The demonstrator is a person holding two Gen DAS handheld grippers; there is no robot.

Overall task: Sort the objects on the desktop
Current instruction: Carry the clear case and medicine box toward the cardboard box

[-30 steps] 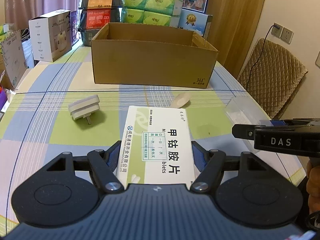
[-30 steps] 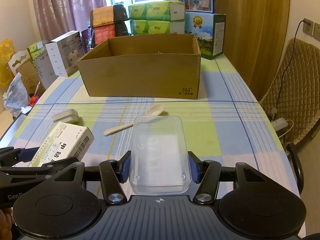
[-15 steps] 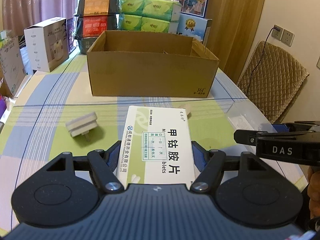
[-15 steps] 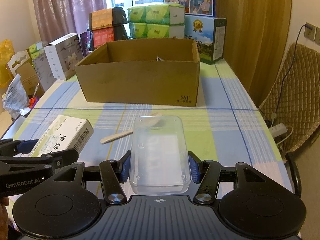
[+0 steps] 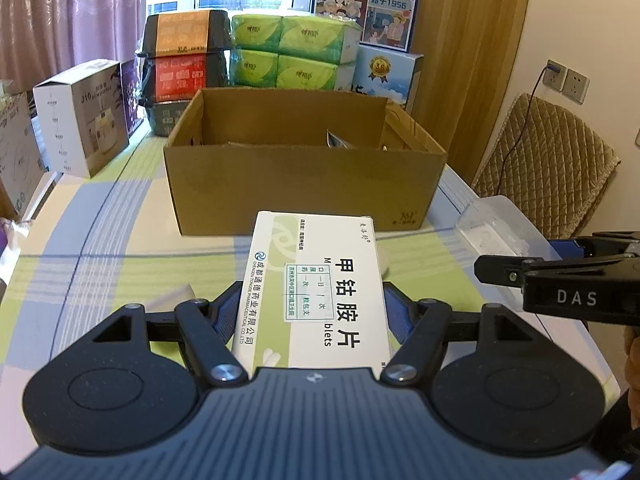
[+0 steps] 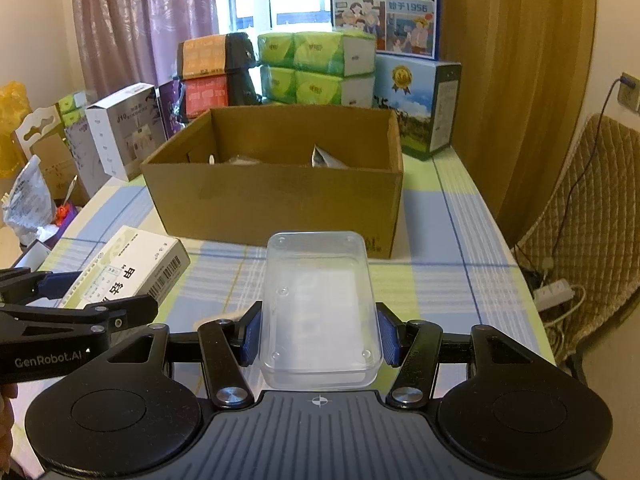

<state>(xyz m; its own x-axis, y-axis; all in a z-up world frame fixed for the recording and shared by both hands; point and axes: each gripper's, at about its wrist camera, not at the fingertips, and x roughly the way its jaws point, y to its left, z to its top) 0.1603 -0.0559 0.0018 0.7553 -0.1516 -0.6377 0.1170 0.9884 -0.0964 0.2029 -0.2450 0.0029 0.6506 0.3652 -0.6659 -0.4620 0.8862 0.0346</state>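
My left gripper (image 5: 310, 314) is shut on a white and green medicine box (image 5: 316, 288), held above the table and facing the open cardboard box (image 5: 304, 184). My right gripper (image 6: 319, 336) is shut on a clear plastic container (image 6: 320, 304), also lifted and aimed at the cardboard box (image 6: 276, 196). Each gripper shows at the other view's edge: the medicine box (image 6: 128, 268) at the left, the clear container (image 5: 500, 228) at the right. A silvery packet (image 6: 324, 158) and other items lie inside the cardboard box. A white adapter (image 5: 178, 294) peeks out behind my left finger.
Tissue packs (image 5: 288, 52), stacked dark packages (image 5: 180, 64) and a white carton (image 5: 80, 116) stand behind and left of the cardboard box. A quilted chair (image 6: 580, 232) with a power strip (image 6: 556, 292) sits off the table's right edge. A checked cloth (image 6: 452, 264) covers the table.
Both grippers have risen and moved forward toward the cardboard box, each keeping its object. The adapter and spoon on the table have dropped mostly out of sight beneath them.
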